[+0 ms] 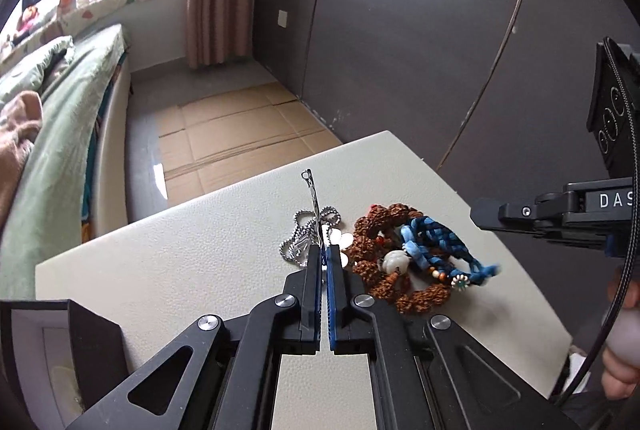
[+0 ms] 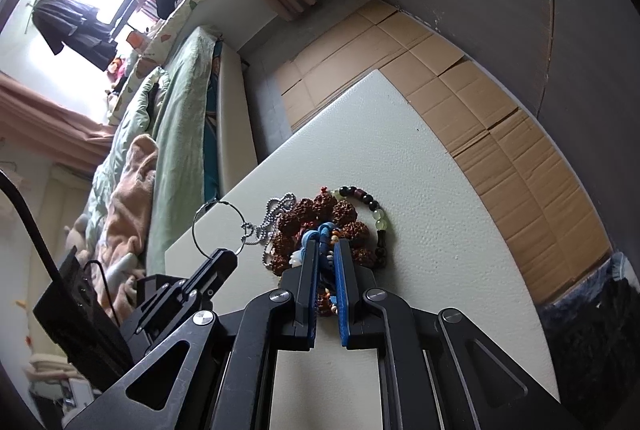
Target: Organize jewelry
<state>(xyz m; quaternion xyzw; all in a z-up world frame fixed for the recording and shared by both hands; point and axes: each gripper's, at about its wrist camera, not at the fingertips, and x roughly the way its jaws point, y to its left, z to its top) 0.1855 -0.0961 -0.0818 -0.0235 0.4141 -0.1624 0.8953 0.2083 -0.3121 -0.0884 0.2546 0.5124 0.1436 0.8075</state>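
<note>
My left gripper is shut on a thin silver hoop, which I see edge-on rising from its tips. The right wrist view shows that gripper lifted over the table edge with the round hoop. A silver ball chain lies just beyond. Beside it is a pile: a brown seed-bead bracelet and a blue braided bracelet. My right gripper hovers over the pile with its jaws nearly together. The blue braid shows in the narrow gap. In the left view its tip hangs clear of the pile.
A dark and pale green bead bracelet curves round the pile's far side. A black box with a white lining stands at the near left corner of the cream table. A bed and a cardboard-covered floor lie beyond. A hand shows at the right.
</note>
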